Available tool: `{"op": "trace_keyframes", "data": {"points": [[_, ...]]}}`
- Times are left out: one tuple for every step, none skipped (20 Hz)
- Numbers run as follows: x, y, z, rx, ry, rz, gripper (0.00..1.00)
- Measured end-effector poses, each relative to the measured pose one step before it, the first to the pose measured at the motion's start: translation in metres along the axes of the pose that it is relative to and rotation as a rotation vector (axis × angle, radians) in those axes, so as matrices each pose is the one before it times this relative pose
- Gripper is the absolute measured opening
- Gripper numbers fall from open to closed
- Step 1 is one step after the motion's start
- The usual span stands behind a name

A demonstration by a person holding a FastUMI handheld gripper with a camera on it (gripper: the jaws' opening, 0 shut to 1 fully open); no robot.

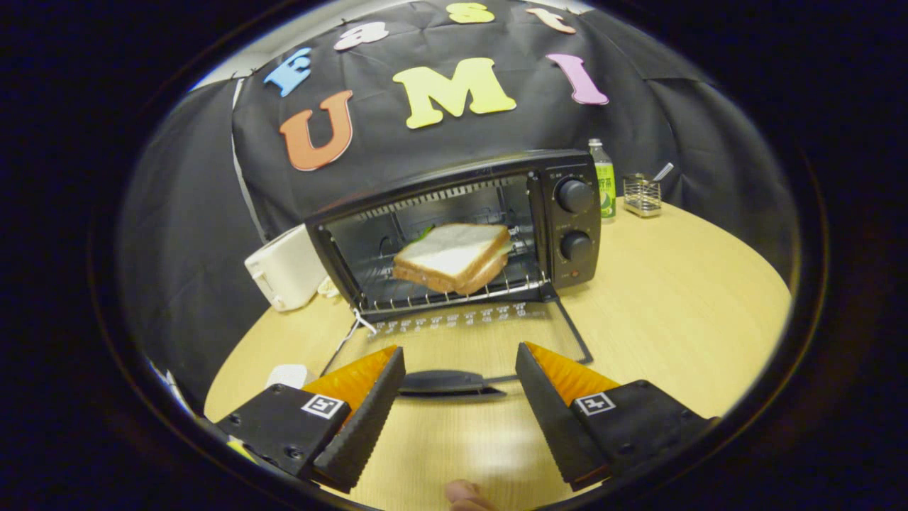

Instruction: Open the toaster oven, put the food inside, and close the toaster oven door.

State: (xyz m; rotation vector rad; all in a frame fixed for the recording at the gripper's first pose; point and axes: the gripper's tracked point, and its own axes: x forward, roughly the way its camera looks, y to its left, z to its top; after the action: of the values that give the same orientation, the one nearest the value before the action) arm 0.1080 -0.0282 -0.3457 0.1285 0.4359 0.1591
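A black toaster oven (567,213) stands on the round wooden table (681,298) with its glass door (454,337) folded flat down toward me. A sandwich (454,257) of white bread lies on the wire rack (461,294) inside the oven. My gripper (460,362) is open, its two orange and black fingers (369,397) spread wide with nothing between them. The door's black handle (443,383) lies just ahead of the fingers, in the gap between their tips. The oven's two knobs sit on its right panel.
A white toaster (287,268) stands to the left of the oven. Behind the oven on the right are a green bottle (604,181) and a wire holder (642,195). A small white object (287,375) lies by the left finger. A fingertip (464,495) shows below the fingers.
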Motion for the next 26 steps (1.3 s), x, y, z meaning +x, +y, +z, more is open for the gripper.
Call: {"op": "trace_keyframes", "data": {"points": [[-0.00227, 0.00450, -0.01261, -0.01267, 0.01981, -0.00219, 1.00], [-0.00142, 0.00416, -0.01318, -0.01469, 0.02605, -0.00445, 1.00], [-0.00138, 0.00202, -0.00911, -0.01164, 0.01802, -0.00926, 1.00], [-0.00111, 0.00274, -0.00688, -0.01333, 0.01246, -0.00400, 1.00], [0.00139, 0.00079, -0.00759, -0.00753, 0.01856, -0.01477, 1.00], [0.00336, -0.00079, -0.00661, -0.00722, 0.01654, -0.00891, 1.00], [0.00324, -0.00079, -0.00570, -0.00414, 0.01937, -0.01091, 1.00], [0.00418, -0.00082, -0.00034, 0.00211, 0.00666, -0.00813, 1.00], [0.00333, -0.00338, 0.00099, 0.00429, 0.00596, -0.01156, 1.00], [0.00263, -0.00233, 0.00738, -0.01085, -0.01431, -0.01615, 1.00], [0.00291, -0.00059, 0.00300, -0.01537, -0.00699, -0.00990, 1.00], [0.00244, 0.00218, -0.00080, -0.01865, 0.01080, 0.00444, 1.00], [0.00243, -0.00007, -0.00130, -0.00254, 0.01060, -0.00941, 1.00], [-0.00135, 0.00014, 0.00318, 0.01187, -0.00552, -0.00558, 1.00], [-0.00086, 0.00047, 0.00156, 0.01026, -0.00164, -0.00226, 1.00], [-0.00028, 0.00068, 0.00025, 0.01677, -0.00199, 0.00281, 1.00], [-0.00082, 0.00089, 0.00136, 0.01350, -0.00238, 0.00538, 1.00], [-0.00136, -0.00021, 0.00141, 0.01123, -0.00274, 0.00530, 1.00], [-0.00192, 0.00018, 0.00207, 0.00926, -0.00001, 0.00640, 1.00], [-0.00187, 0.00085, 0.00150, 0.01029, 0.00013, 0.00434, 1.00], [-0.00272, 0.00051, 0.00260, 0.00865, -0.00171, 0.00421, 1.00], [-0.00453, 0.00073, 0.00334, 0.01324, -0.00371, 0.00678, 1.00], [-0.00307, 0.00088, 0.00423, 0.01482, -0.01124, 0.00462, 1.00], [-0.00252, 0.00087, 0.00224, 0.00885, -0.00584, 0.00345, 1.00], [-0.00275, 0.00047, 0.00267, 0.00135, 0.00106, -0.00002, 1.00], [-0.00134, 0.00065, 0.00222, 0.00363, -0.00362, -0.00134, 1.00]]}}
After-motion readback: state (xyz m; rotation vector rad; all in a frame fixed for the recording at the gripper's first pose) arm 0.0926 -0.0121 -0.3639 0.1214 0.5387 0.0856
